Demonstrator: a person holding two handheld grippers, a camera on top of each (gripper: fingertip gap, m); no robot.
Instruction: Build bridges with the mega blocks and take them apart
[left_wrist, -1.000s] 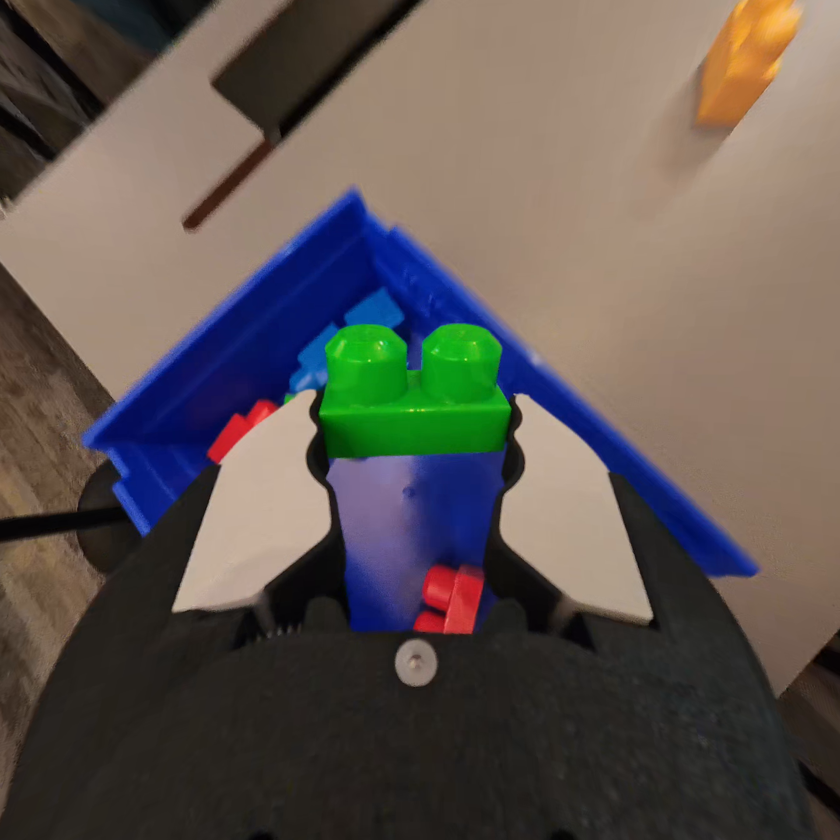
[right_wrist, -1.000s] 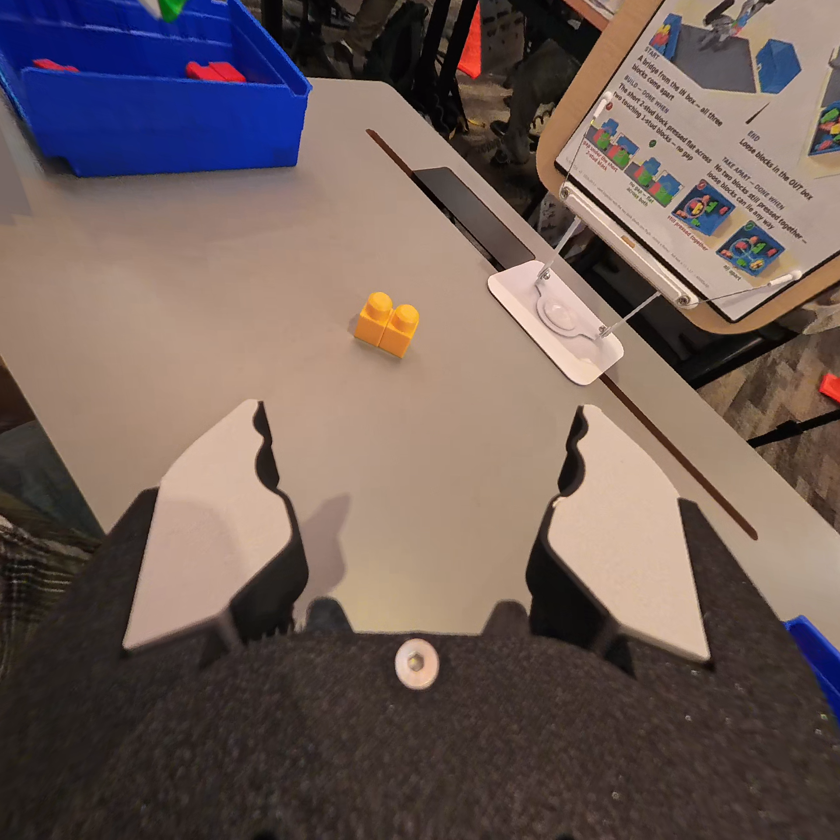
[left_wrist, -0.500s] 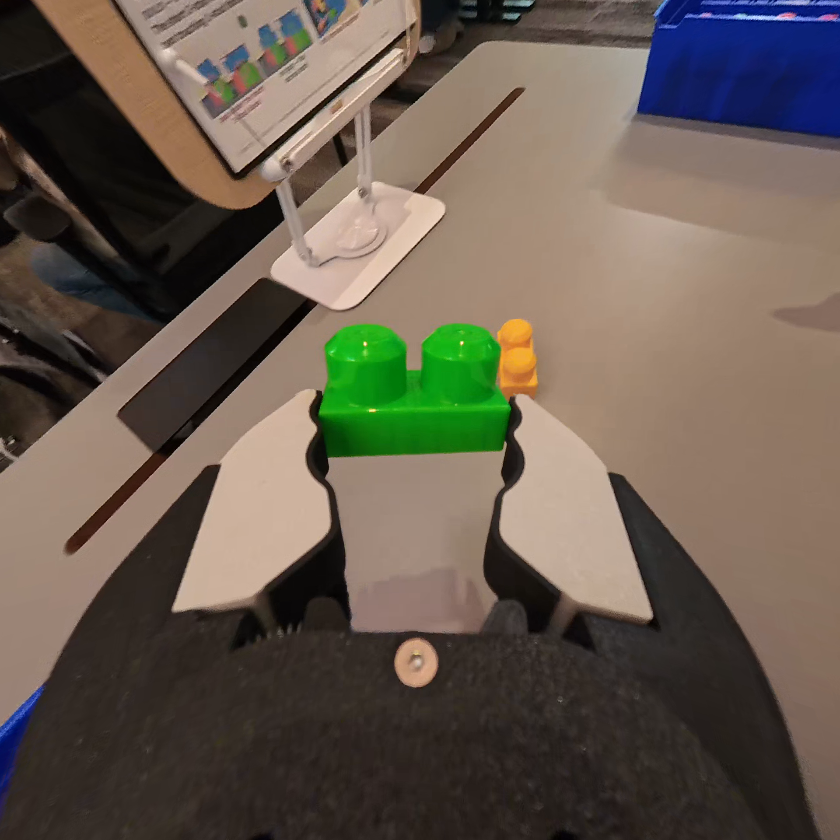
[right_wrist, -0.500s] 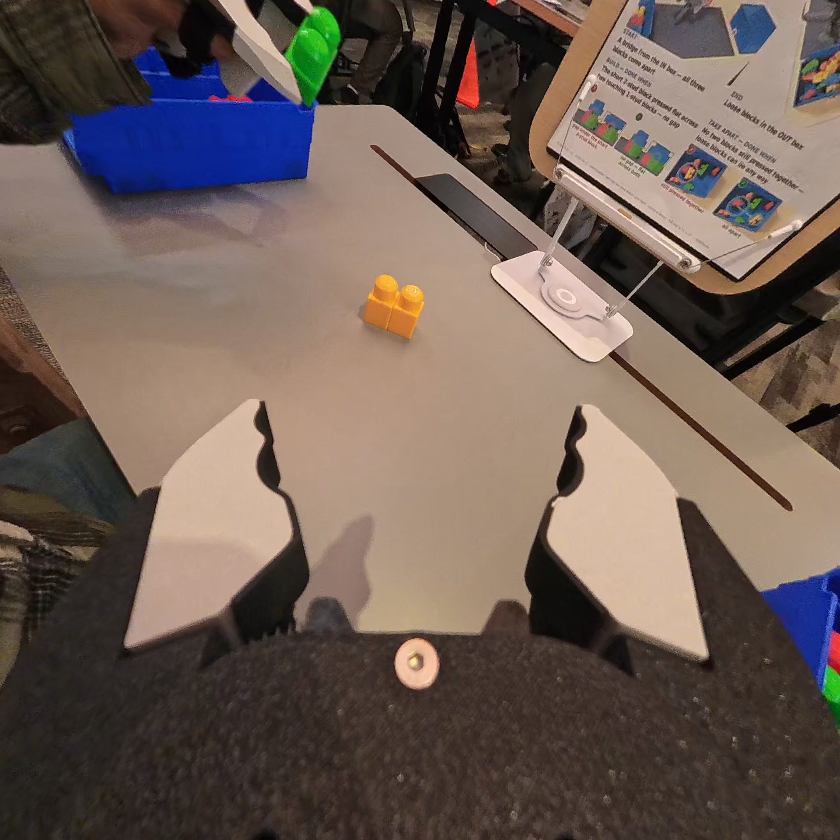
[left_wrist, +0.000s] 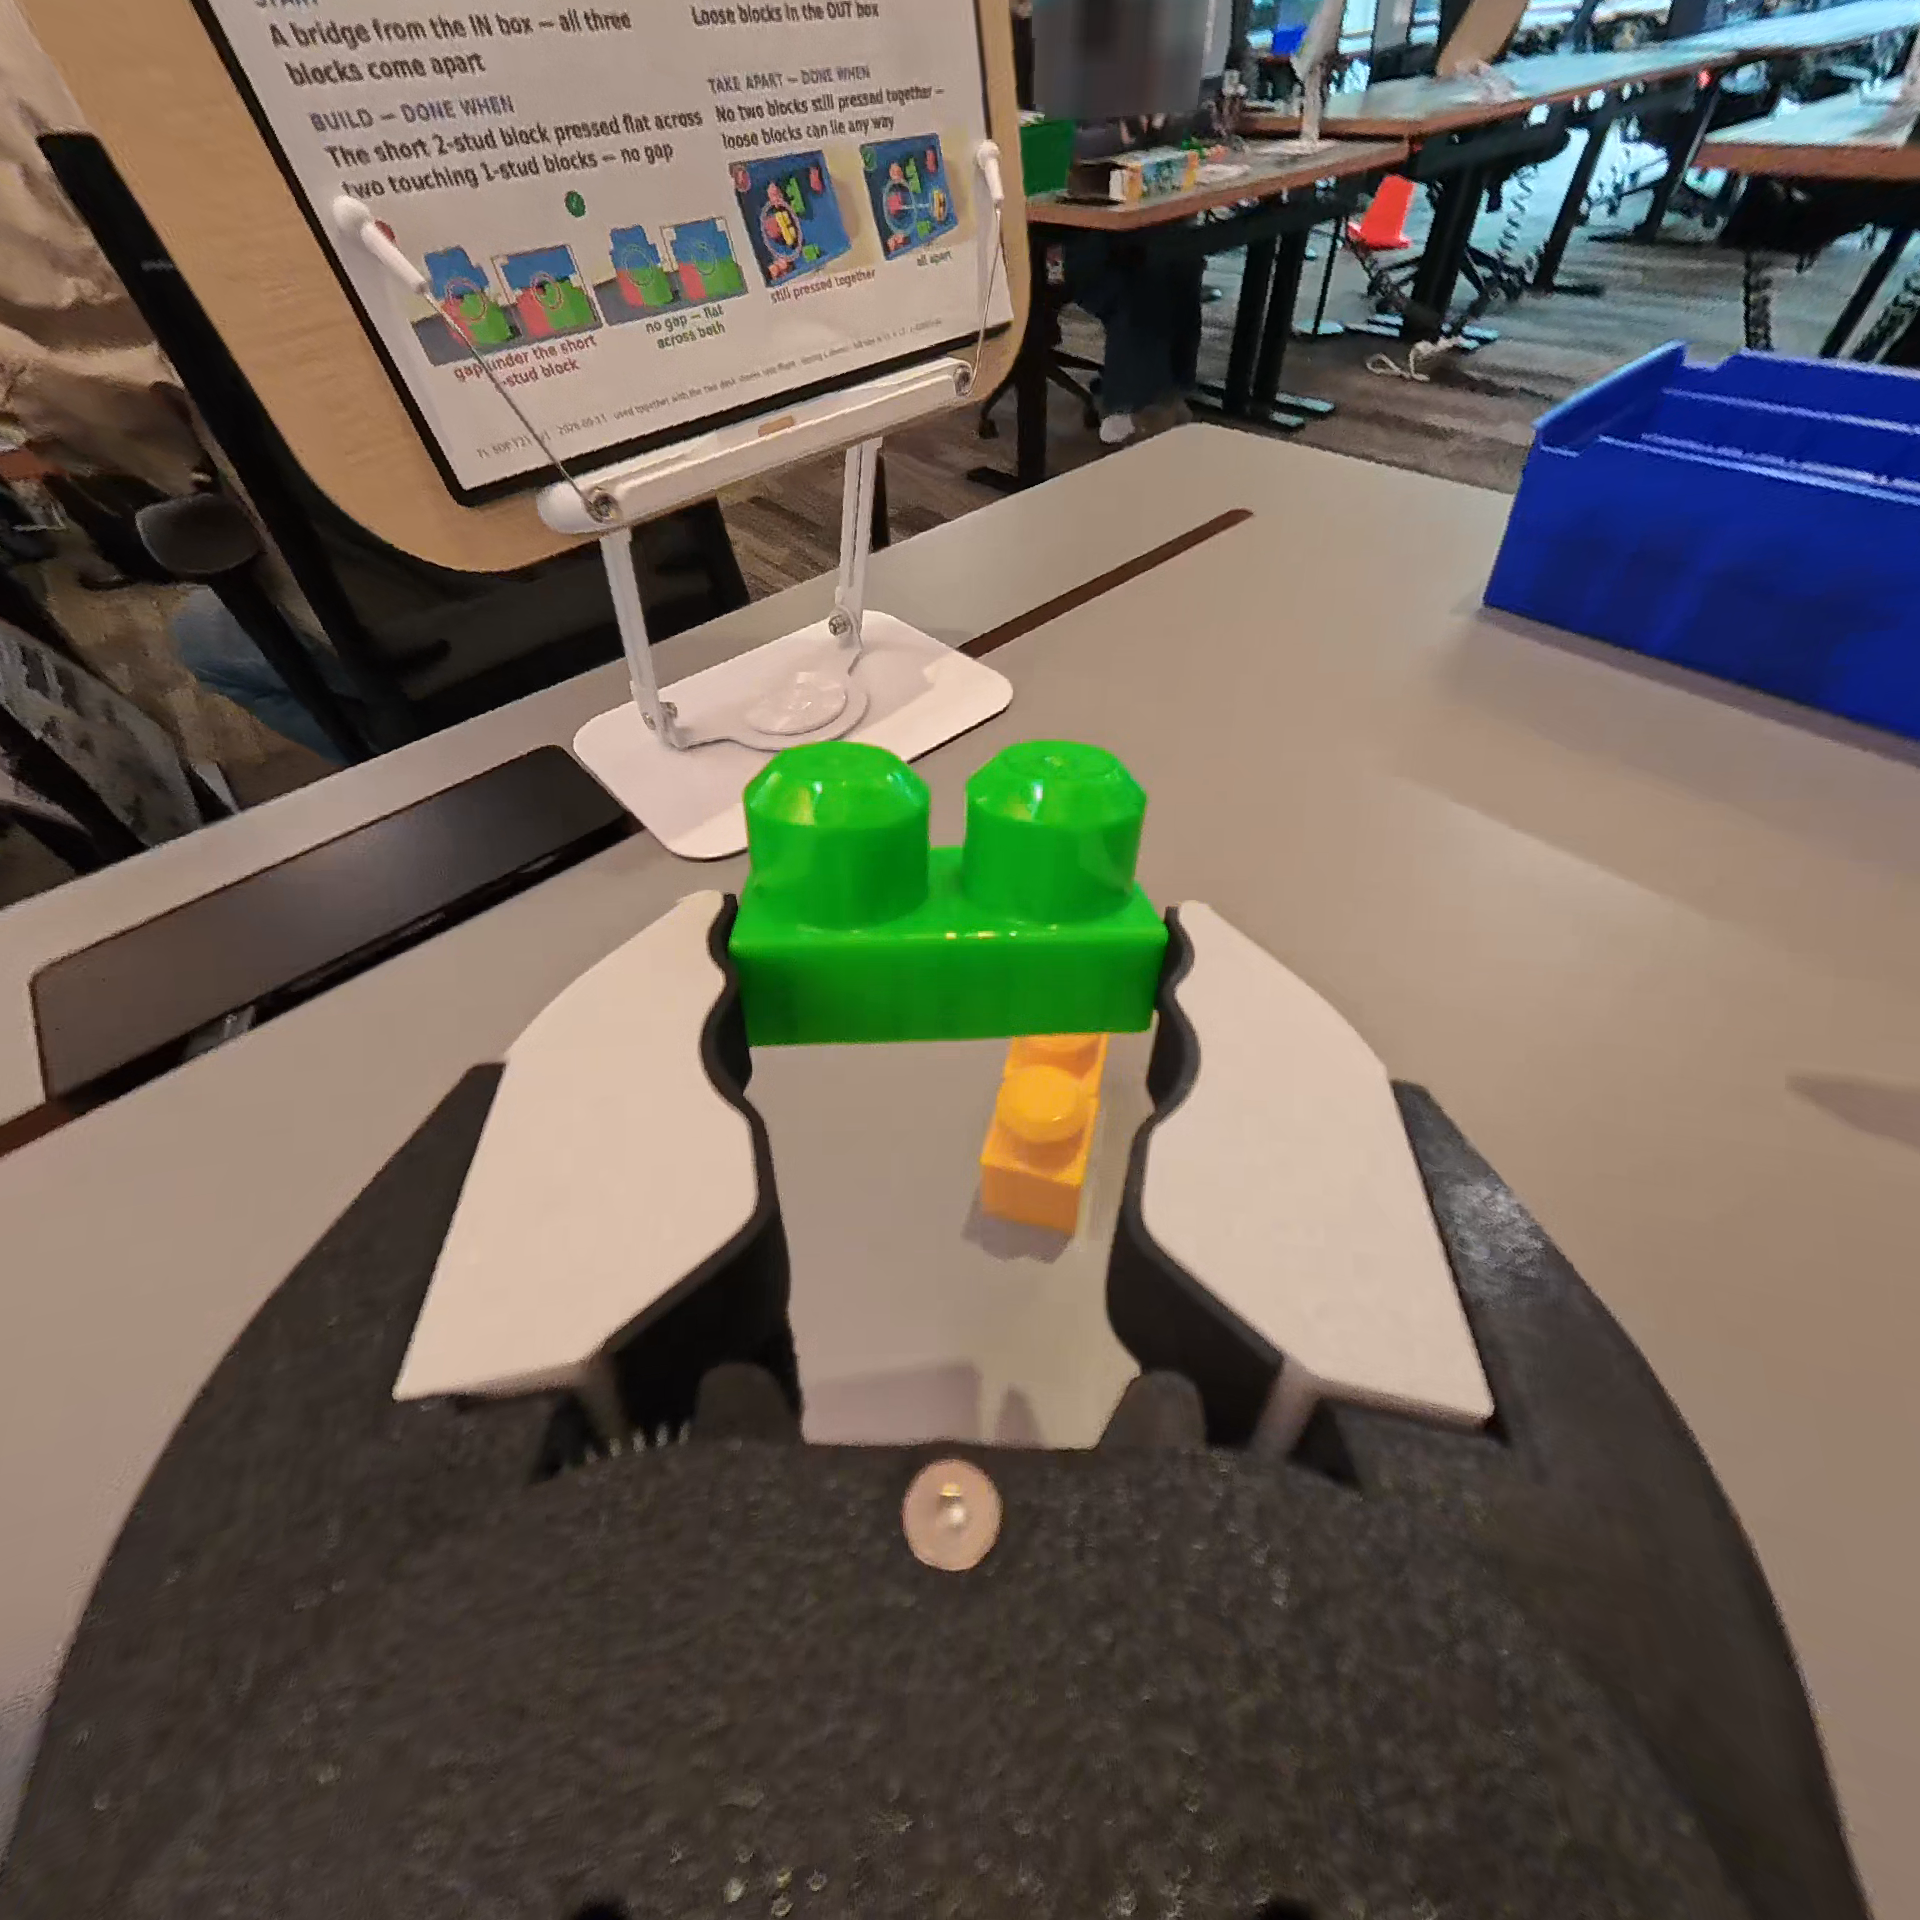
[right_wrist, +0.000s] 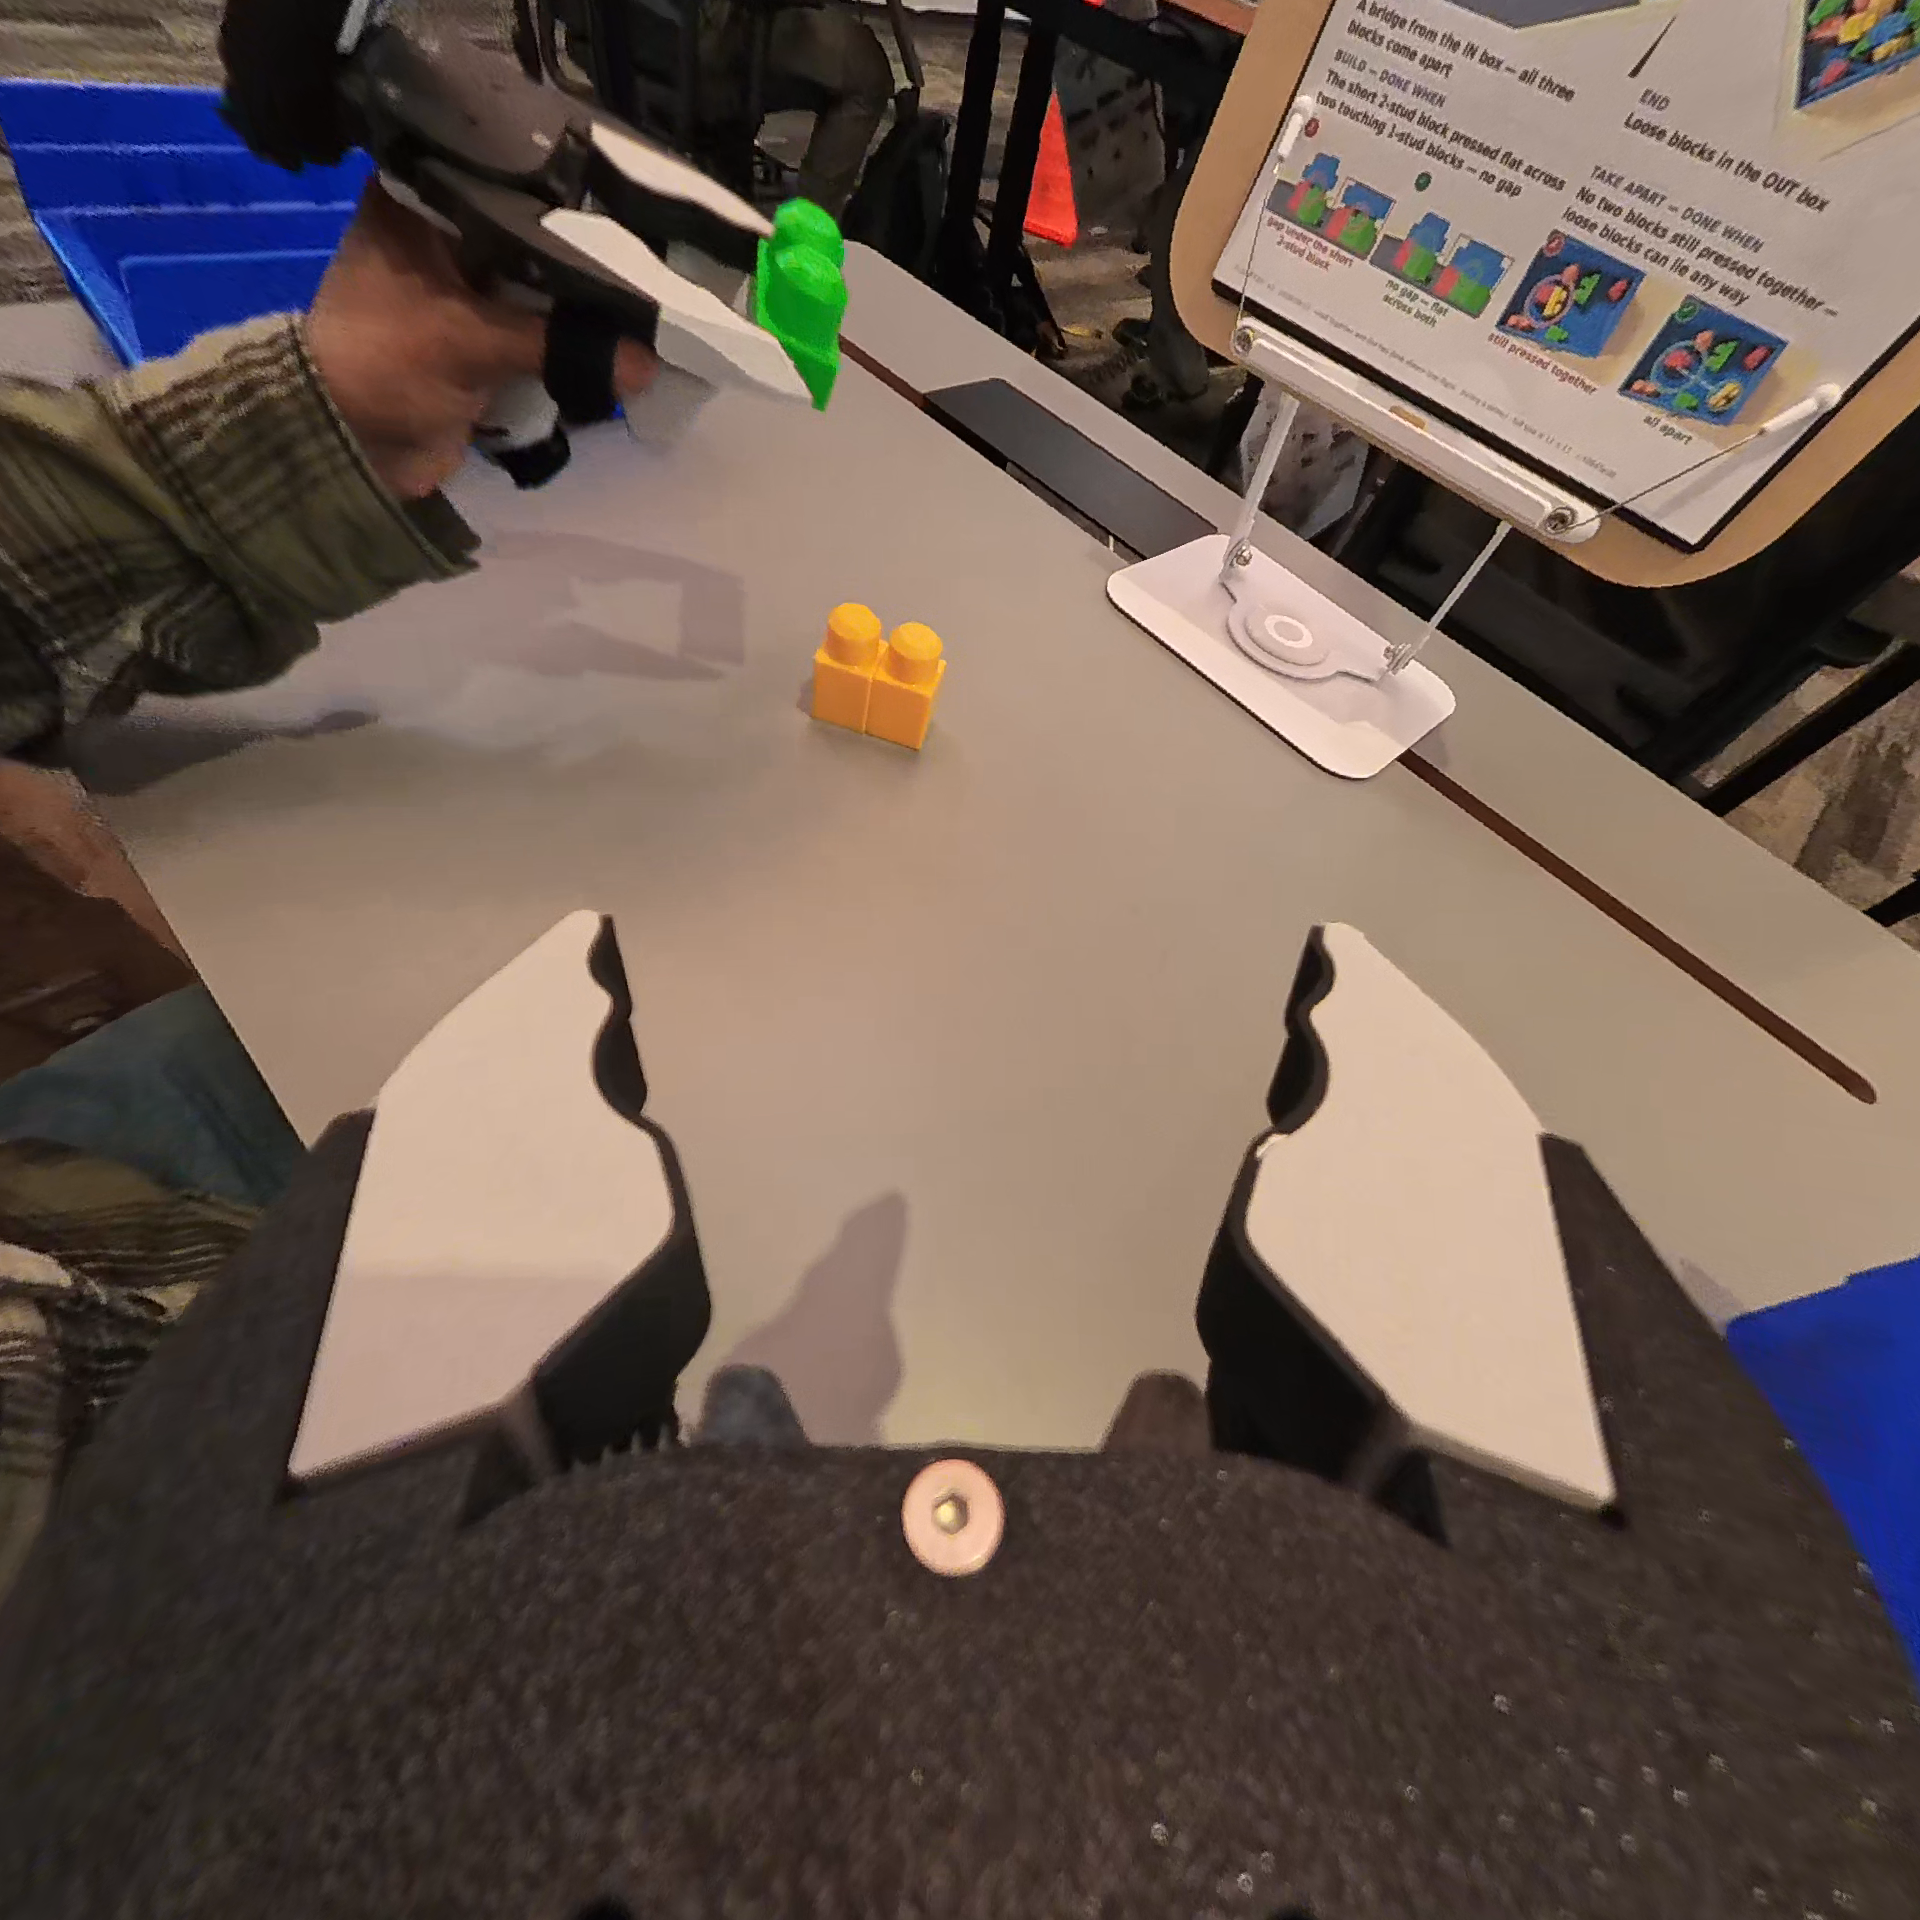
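My left gripper (left_wrist: 948, 935) is shut on a green two-stud block (left_wrist: 945, 977), held by its ends, studs up, in the air. Below and just behind it, two orange one-stud blocks (left_wrist: 1039, 1153) stand touching side by side on the grey table (left_wrist: 1455, 987). In the right wrist view the orange pair (right_wrist: 878, 681) stands mid-table, and the left gripper (right_wrist: 774, 312) with the green block (right_wrist: 798, 296) hovers above and to its far left. My right gripper (right_wrist: 958, 928) is open and empty, low over the table, short of the orange pair.
A white stand (left_wrist: 800, 707) holding an instruction sheet (left_wrist: 665, 208) is at the table's far edge, beside a dark slot (left_wrist: 312, 883). A blue bin (left_wrist: 1725, 540) is on the right. Another blue bin (right_wrist: 156, 239) sits far left. A plaid-sleeved arm (right_wrist: 156, 520) reaches in. About 30 centimeters separates my left fingertips from my right.
My left gripper has carried the green block away from the blue bin and swung round to above the orange pair. My right gripper has stayed open and has crept closer to the orange pair.
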